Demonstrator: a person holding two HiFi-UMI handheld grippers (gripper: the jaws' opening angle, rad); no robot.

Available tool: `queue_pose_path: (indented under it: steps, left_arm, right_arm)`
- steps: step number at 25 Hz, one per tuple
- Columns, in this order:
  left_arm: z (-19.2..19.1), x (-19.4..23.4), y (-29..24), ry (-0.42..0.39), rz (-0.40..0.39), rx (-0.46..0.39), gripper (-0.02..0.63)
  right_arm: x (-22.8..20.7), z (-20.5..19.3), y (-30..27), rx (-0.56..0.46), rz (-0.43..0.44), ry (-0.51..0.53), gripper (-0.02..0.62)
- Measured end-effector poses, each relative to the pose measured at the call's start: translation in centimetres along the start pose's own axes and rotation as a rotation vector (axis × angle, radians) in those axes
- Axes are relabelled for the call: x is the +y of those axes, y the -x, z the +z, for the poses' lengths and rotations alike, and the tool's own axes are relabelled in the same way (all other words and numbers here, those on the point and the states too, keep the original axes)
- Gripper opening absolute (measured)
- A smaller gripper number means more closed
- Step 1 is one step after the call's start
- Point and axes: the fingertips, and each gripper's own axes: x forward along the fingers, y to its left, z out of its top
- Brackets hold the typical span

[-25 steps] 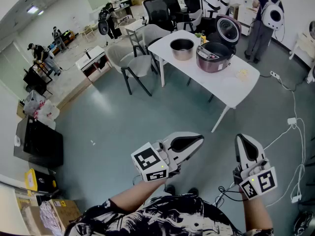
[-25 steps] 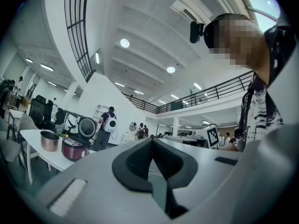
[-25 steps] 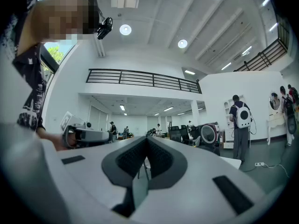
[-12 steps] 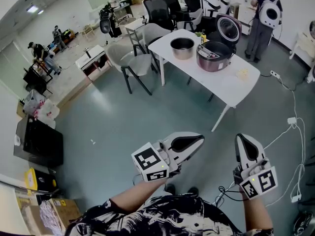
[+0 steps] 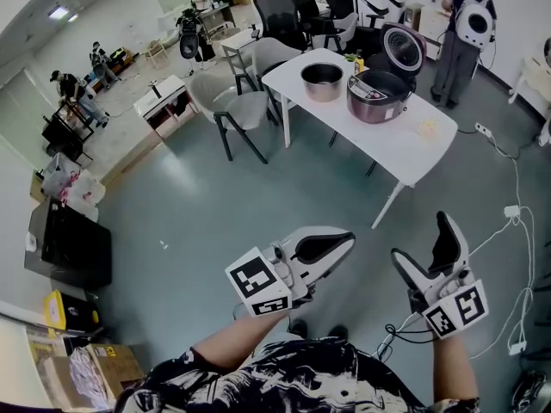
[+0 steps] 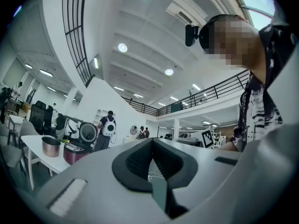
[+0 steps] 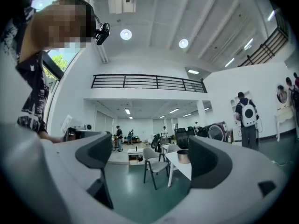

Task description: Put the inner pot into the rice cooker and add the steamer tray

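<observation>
The round silver metal inner pot (image 5: 323, 77) stands on the long white desk (image 5: 392, 151), at about 1 o'clock in the head view. It is just beside the dark-red rice cooker (image 5: 377, 97), at the cooker's 10 o'clock, and the cooker's lid stands open. Both tools are well apart from the desk, so I judge the step in hand to be the approach. The left hand-held gripper (image 5: 344, 241) has its jaws together with nothing between them. The right hand-held gripper (image 5: 422, 237) has just been opening its jaws, which stand wide apart and empty. To do it well, one should walk close first, mind the white cable with its plug block (image 5: 511, 212) at 3 o'clock, then take the pot by its rim and keep it level. I cannot make out a steamer tray with certainty. The room is a big hall with a grey-green floor (image 5: 215, 213), a grey chair (image 5: 244, 113) at 11 o'clock, and people far off.
</observation>
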Motion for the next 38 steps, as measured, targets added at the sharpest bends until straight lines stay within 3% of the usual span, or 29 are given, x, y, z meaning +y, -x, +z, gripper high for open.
queue_pose_path:
  steps: [1, 4, 16, 25, 31, 38]
  left_arm:
    - [-0.1, -0.1, 0.0, 0.004, -0.003, 0.002, 0.005]
    - [-0.1, -0.2, 0.0, 0.009, -0.006, 0.005, 0.005]
    - [-0.4, 0.4, -0.2, 0.019, 0.016, -0.002, 0.005]
    - [-1.5, 2.4, -0.6, 0.032, 0.092, 0.001, 0.005]
    - [-2.1, 8.3, 0.6, 0.053, 0.133, 0.008, 0.005]
    - [-1.3, 19.6, 1.6, 0.063, 0.093, -0.02, 0.005]
  right_arm:
    - [0.1, 0.2, -0.1, -0.01, 0.0, 0.013, 0.485]
    - [0.5, 0.4, -0.3, -0.011, 0.014, 0.023, 0.526]
    - [0.0, -0.6, -0.7, 0.028, 0.035, 0.022, 0.529]
    - [-1.9, -1.8, -3.4, 0.047, 0.109, 0.001, 0.528]
    - [-3.0, -3.5, -9.4, 0.055, 0.141, -0.012, 0.528]
    - [-4.2, -5.0, -20.8, 0.061, 0.137, 0.026, 0.528]
